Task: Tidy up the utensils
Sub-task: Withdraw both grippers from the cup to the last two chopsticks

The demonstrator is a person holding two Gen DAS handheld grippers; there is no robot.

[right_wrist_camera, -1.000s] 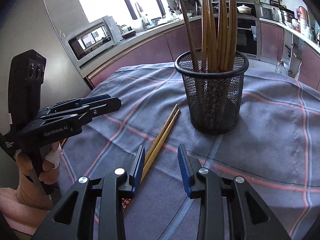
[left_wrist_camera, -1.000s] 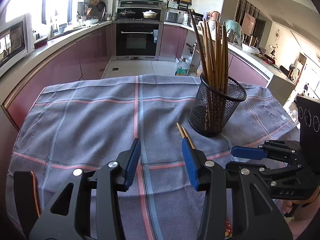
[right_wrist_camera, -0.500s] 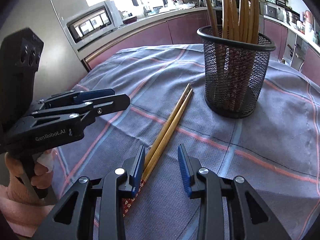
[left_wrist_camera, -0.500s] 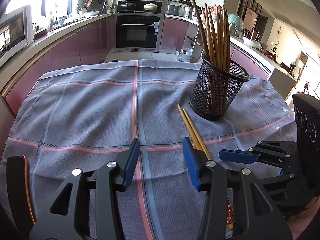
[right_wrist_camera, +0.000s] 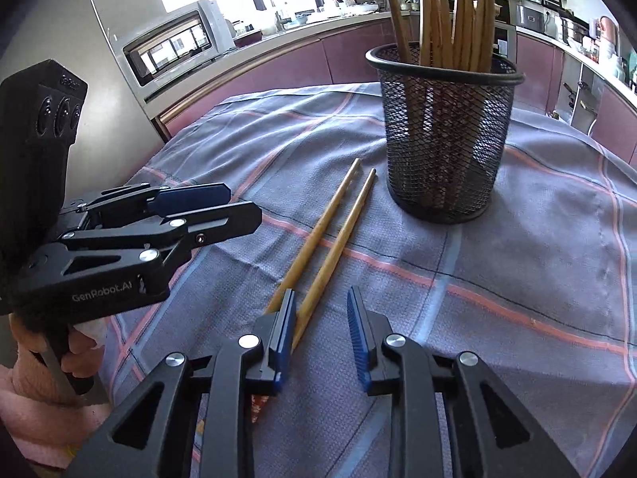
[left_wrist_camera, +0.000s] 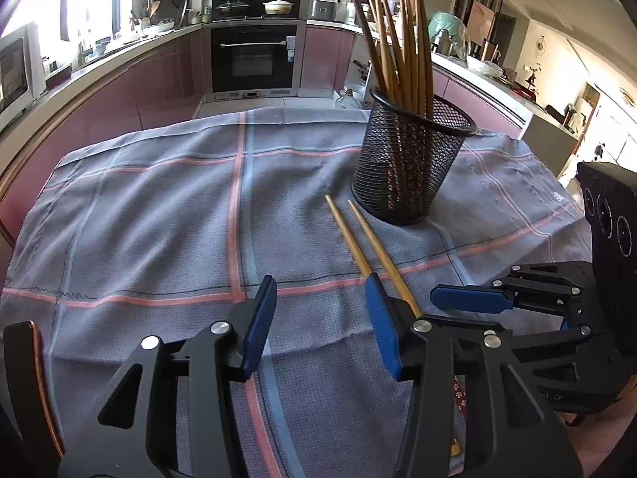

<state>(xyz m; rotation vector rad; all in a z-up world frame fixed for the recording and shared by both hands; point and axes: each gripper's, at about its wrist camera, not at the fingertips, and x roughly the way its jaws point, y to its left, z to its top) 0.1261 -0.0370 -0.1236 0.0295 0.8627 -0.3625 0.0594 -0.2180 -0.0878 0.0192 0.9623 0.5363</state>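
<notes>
Two wooden chopsticks [left_wrist_camera: 360, 241] lie side by side on the grey checked cloth, left of a black mesh cup [left_wrist_camera: 410, 163] holding several chopsticks. They also show in the right wrist view [right_wrist_camera: 330, 235], with the cup [right_wrist_camera: 444, 135] behind them. My left gripper [left_wrist_camera: 318, 326] is open and empty, low over the cloth, its right finger over the chopsticks' near ends. My right gripper [right_wrist_camera: 320, 330] is open and empty; the right chopstick's near end runs between its fingers. Each gripper shows in the other's view: the right one [left_wrist_camera: 473, 298], the left one [right_wrist_camera: 207, 207].
The cloth-covered table [left_wrist_camera: 159, 219] has its far edge toward the kitchen floor. Purple cabinets, an oven [left_wrist_camera: 254, 59] and a microwave [right_wrist_camera: 175, 47] stand beyond. The chopsticks' patterned handle ends [left_wrist_camera: 460, 392] lie near the front edge.
Both grippers have pulled back and lowered toward the near ends of the two chopsticks. The pair has spread slightly apart. Both grippers stay open.
</notes>
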